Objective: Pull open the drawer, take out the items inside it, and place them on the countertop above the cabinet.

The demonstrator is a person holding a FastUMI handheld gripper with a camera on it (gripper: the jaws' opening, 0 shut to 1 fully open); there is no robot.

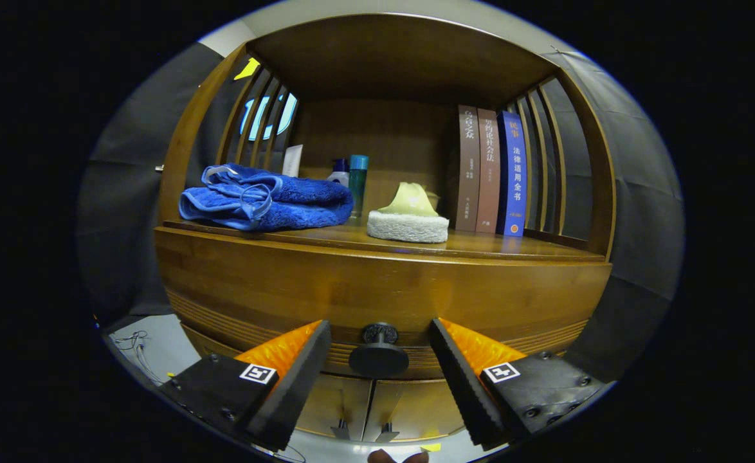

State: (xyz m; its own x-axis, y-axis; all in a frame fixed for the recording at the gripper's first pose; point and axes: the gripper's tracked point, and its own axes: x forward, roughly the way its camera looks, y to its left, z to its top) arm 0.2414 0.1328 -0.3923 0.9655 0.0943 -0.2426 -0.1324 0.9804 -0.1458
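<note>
A wooden cabinet stands close in front of me with its drawer front point(377, 289) closed. The drawer's round dark knob point(379, 352) sits between my two fingers, a gap left on each side. My gripper point(379, 329) is open around the knob without touching it. Above the drawer lies the countertop point(493, 247), a wooden shelf under a roofed frame with slatted sides. The inside of the drawer is hidden.
On the countertop lie a folded blue towel point(265, 198) at the left, bottles point(352, 175) behind it, a white and yellow sponge point(408, 217) in the middle and three upright books point(490, 170) at the right. Two lower cabinet doors point(368, 408) sit below the drawer.
</note>
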